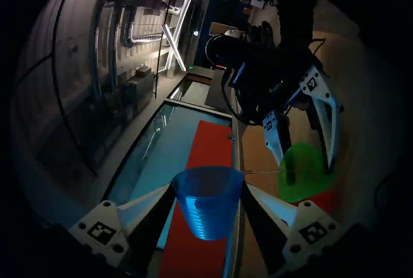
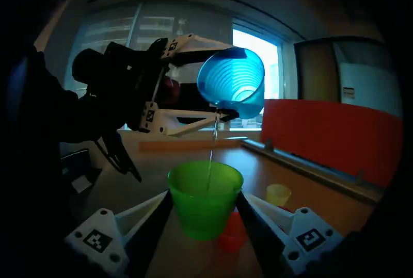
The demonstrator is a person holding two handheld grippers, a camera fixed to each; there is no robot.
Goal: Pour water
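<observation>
My left gripper point(image 1: 208, 203) is shut on a blue ribbed plastic cup point(image 1: 208, 202), tipped over on its side. In the right gripper view that blue cup point(image 2: 233, 81) hangs above with its mouth facing me, and a thin stream of water point(image 2: 211, 151) falls from its rim into a green cup point(image 2: 205, 204). My right gripper point(image 2: 205, 211) is shut on the green cup, held upright. The left gripper view shows the green cup point(image 1: 304, 171) lower right, between the other gripper's white fingers point(image 1: 328, 118).
A wooden table point(image 2: 279, 172) lies below, bordered by an orange-red partition panel point(image 2: 335, 139). A small yellow cup point(image 2: 278, 194) and a red cup point(image 2: 233, 232) stand on the table near the green cup. Bright windows point(image 2: 258, 66) are behind.
</observation>
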